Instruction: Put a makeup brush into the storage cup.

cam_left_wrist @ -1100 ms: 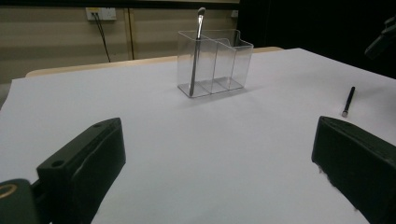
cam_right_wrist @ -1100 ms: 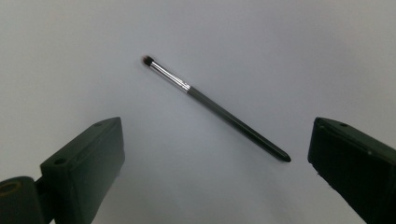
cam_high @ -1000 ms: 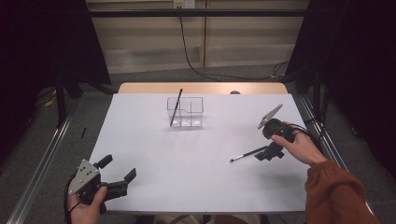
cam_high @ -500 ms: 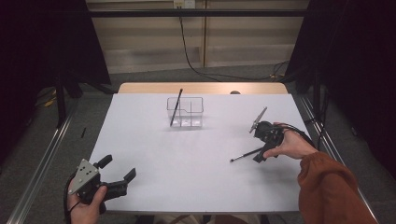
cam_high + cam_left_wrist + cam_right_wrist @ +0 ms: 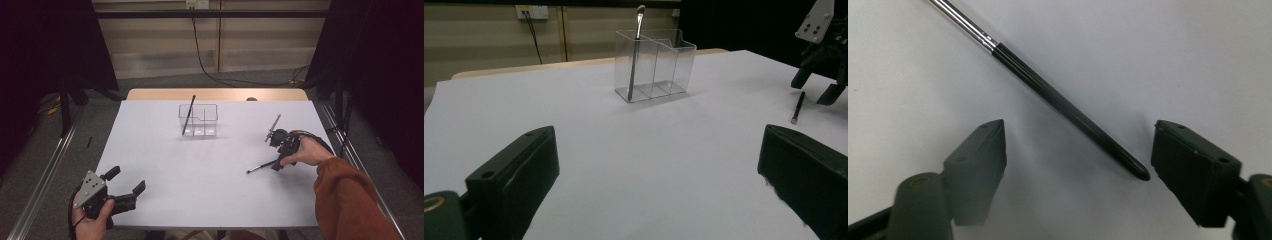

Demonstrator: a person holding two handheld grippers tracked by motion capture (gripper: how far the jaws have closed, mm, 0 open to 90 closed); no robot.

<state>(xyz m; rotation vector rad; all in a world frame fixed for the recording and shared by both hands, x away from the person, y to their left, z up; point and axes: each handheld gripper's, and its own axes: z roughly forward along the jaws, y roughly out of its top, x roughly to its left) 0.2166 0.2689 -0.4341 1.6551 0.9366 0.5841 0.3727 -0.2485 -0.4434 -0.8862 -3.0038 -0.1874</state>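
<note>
Since a second earlier, the right gripper point(image 5: 276, 161) had dropped from a raised, tilted pose beside the loose brush point(image 5: 261, 167) to sit right over its handle end, while the left gripper point(image 5: 125, 192) had stayed put at the near left corner of the white table point(image 5: 200, 170). From the right gripper view, the jaws stood spread wide, one on each side of the brush's dark handle point(image 5: 1068, 112), gripping nothing; the handle ran slantwise between them, its tapered tip close to one jaw, its metal ferrule away toward the top of that view. The brush lay flat on the table, well apart from the clear organizer point(image 5: 199, 120) at the far middle, where another brush point(image 5: 188, 115) already leaned in an end compartment. That descent suggested the pick-up was about to begin: the jaws looked placed to close on the handle, though the grip would land near the end rather than the middle, so the brush might tip once lifted. The left gripper's jaws point(image 5: 654, 190) also gaped wide, idle, facing the organizer.
</note>
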